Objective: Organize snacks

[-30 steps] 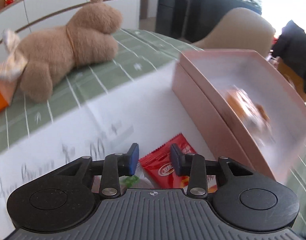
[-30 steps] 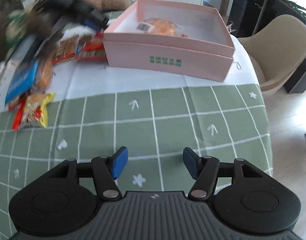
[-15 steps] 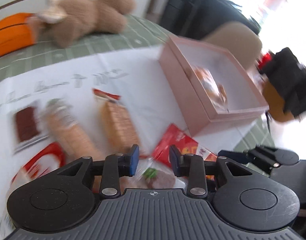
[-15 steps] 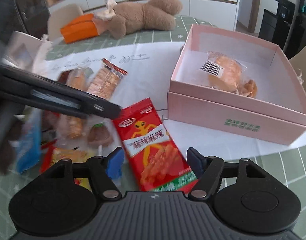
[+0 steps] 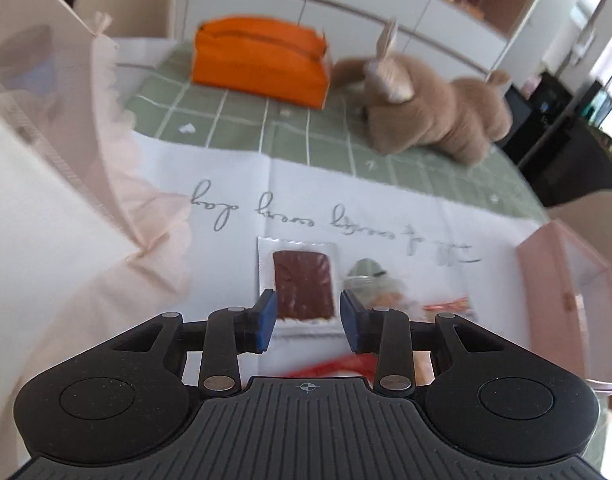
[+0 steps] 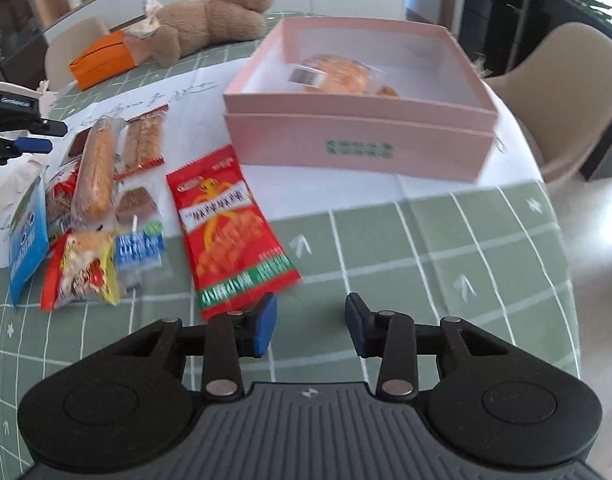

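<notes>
A pink box [image 6: 357,144] stands on the table with an orange wrapped bun [image 6: 333,76] inside; its corner shows at the right of the left wrist view [image 5: 545,280]. Several snack packets lie to its left: a red packet [image 6: 230,232], a long biscuit pack [image 6: 96,172], a blue packet [image 6: 26,240]. My right gripper [image 6: 309,320] is open and empty, just below the red packet. My left gripper [image 5: 307,320] is open and empty above a clear packet with a brown slab [image 5: 302,284].
A brown plush toy [image 6: 210,20] and an orange pouch [image 6: 102,60] lie at the far side of the green checked tablecloth [image 6: 425,248]. A white paper sheet [image 5: 345,208] with writing lies under the snacks. A beige chair [image 6: 565,88] stands to the right. A pale pink cloth [image 5: 86,208] fills the left wrist view's left.
The left gripper has swung left, from facing the pink box to facing the brown-slab packet and the orange pouch. The right gripper has pulled back a little from the red packet.
</notes>
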Action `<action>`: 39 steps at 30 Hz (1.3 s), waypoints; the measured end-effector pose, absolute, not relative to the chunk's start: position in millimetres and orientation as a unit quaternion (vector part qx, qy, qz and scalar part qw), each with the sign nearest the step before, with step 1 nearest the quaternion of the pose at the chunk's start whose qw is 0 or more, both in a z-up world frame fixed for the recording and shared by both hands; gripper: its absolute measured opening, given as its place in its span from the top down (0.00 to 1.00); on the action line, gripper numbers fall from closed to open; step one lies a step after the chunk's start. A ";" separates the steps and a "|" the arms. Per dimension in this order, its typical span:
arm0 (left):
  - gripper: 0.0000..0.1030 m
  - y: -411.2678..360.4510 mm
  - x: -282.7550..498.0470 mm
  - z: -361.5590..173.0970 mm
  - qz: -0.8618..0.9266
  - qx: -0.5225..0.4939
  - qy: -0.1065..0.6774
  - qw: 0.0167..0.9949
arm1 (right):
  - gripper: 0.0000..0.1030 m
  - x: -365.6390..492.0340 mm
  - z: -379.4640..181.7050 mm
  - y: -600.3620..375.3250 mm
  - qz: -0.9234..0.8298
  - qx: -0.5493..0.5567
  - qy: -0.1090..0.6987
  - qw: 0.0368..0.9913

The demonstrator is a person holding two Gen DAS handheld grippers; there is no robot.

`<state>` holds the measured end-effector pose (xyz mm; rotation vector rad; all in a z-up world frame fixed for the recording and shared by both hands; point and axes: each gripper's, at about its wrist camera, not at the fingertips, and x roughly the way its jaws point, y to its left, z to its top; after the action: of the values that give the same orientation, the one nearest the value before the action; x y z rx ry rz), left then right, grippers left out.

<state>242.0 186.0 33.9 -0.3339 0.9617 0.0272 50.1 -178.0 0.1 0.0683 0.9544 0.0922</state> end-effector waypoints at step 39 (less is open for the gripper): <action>0.61 148.9 224.5 90.4 -0.075 -0.041 0.430 0.899 | 0.02 11.0 -20.8 -178.2 0.007 0.009 0.408 0.913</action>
<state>224.5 148.9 90.4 -0.0855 0.8896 -0.1554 11.0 -178.2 -20.8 0.0185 0.8404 0.0144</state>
